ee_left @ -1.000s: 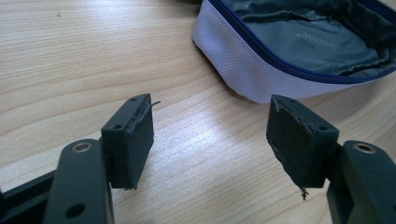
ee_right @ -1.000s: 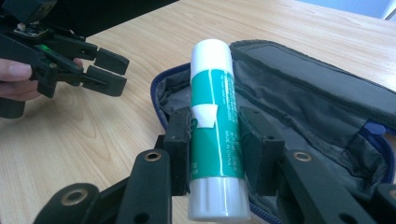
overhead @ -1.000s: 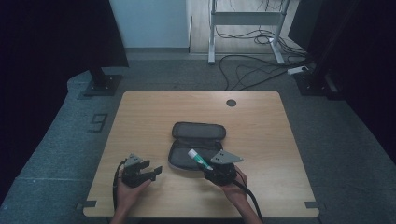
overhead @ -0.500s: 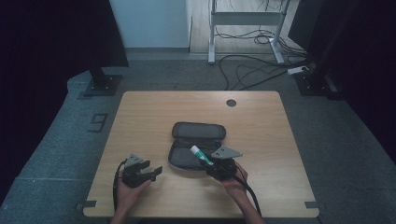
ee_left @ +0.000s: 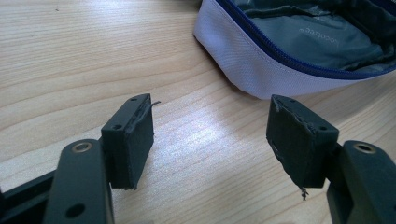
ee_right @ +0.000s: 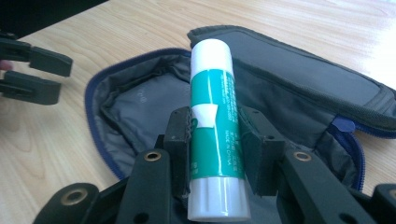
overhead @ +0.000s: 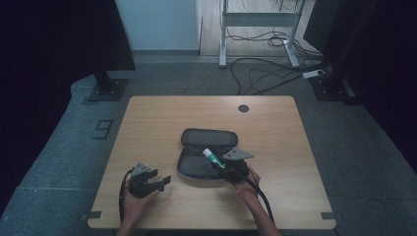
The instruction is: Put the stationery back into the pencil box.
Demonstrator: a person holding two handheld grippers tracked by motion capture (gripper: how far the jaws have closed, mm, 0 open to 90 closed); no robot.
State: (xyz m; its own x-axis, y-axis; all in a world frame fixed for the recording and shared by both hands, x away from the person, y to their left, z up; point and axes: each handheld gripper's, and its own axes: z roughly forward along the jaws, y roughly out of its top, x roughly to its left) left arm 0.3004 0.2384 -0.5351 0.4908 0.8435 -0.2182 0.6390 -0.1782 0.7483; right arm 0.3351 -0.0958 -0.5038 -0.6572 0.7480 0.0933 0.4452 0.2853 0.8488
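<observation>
While right gripper [ee_right: 215, 135] jaws clamp glue stick [ee_right: 214, 121] over pouch [ee_right: 299, 79], left gripper [ee_left: 210, 140] jaws open.

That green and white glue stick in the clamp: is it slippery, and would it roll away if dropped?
The glue stick looks like a smooth, glossy round tube, so it is probably slippery and apt to roll on the bare table. It seems stiff: the right gripper pinches it without denting. Dropped into the open pouch, the soft lining would likely stop it.

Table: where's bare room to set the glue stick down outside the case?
Bare wood: the table left of the open pencil case, the far strip by the grommet hole, and its right side. Crowded: near edge, where left gripper and right gripper with glue stick sit.
</observation>
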